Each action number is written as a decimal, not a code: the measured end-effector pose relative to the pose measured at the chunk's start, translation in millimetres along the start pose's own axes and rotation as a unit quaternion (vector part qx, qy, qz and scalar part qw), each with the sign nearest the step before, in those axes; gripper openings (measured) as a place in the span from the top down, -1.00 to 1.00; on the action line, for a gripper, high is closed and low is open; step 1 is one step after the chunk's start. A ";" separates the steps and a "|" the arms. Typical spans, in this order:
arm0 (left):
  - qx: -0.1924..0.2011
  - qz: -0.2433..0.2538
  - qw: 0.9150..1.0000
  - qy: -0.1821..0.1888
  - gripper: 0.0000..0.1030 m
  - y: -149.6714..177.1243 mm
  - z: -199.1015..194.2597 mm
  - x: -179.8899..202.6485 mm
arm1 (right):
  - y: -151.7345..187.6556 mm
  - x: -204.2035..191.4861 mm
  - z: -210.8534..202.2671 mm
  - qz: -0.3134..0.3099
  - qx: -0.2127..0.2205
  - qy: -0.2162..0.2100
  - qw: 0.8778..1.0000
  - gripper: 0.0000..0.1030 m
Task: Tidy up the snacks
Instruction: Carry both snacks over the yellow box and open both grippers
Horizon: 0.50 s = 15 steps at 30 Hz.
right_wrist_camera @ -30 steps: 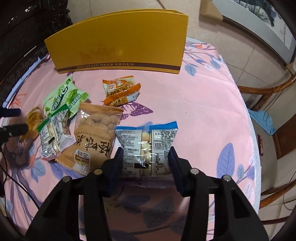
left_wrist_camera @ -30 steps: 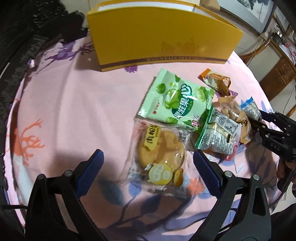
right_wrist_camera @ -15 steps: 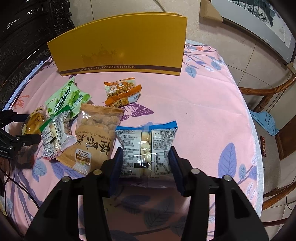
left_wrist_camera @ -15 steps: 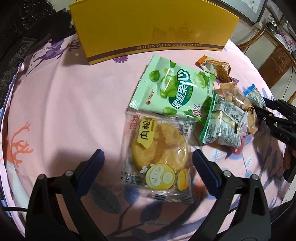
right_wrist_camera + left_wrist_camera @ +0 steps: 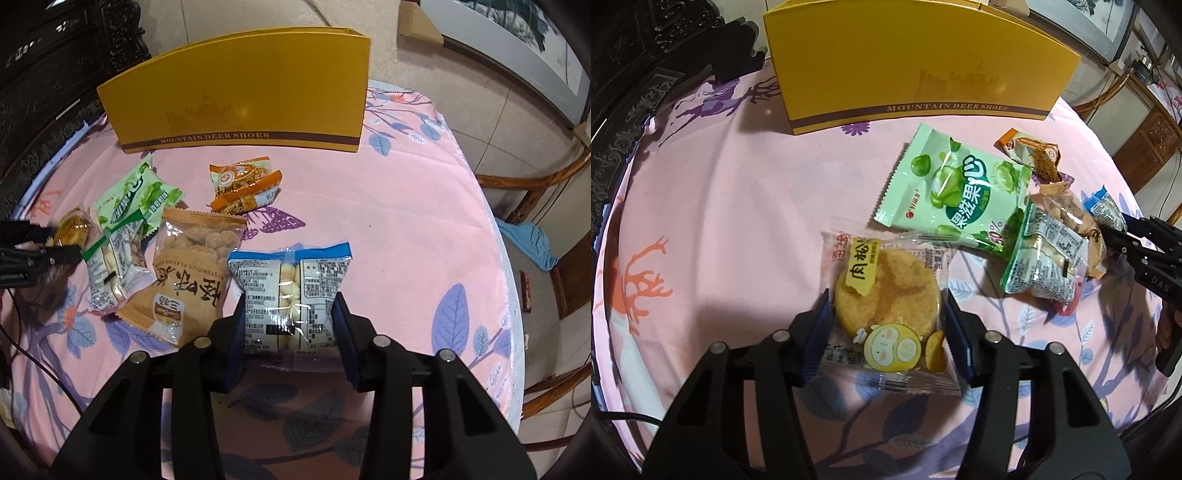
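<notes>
Where the pink leaf-printed tablecloth (image 5: pixel 388 229) drapes the round table, a yellow shoe box (image 5: pixel 243 99) stands at the far edge. Only the right wrist view shows the tiled floor and a wooden chair (image 5: pixel 535 192). The left gripper (image 5: pixel 886 332) is closing around the round cake packet (image 5: pixel 886 306), lengthwise toward the box. The right gripper (image 5: pixel 290 328) is closing on the blue-edged snack bag (image 5: pixel 291 291), blue end away.

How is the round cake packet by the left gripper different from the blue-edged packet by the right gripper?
The cake packet is clear and shows one round golden cake; the blue-edged packet holds many small pale pieces. The cake packet lies printed face up, the blue-edged packet label side up. Both lie flat on the pink tablecloth, each between closing jaws.
</notes>
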<state>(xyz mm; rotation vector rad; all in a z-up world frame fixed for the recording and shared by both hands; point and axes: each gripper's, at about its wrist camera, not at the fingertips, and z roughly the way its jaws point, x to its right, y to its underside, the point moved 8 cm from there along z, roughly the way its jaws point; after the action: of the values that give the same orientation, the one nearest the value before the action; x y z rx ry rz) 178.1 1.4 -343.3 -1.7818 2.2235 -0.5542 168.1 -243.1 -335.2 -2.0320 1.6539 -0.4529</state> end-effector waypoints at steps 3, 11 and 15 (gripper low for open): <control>0.006 -0.002 1.000 0.001 -0.11 2.0 -6.4 1.1 | 0.1 -0.3 -4.9 0.003 0.003 -0.002 1.000 0.15; 0.041 -0.010 0.999 0.002 -0.11 -11.9 -44.7 0.4 | -17.4 -4.8 -35.2 0.003 0.032 -0.011 0.999 0.15; 0.075 -0.014 0.997 0.005 -0.11 -29.5 -76.2 3.5 | -38.5 -12.3 -58.5 -0.010 0.062 -0.020 0.998 0.15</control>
<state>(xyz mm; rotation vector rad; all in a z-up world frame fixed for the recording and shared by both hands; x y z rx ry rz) 171.9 3.5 -261.8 -1.7410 2.1060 -0.7166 165.7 -234.2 -264.8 -1.9553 1.5443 -0.5044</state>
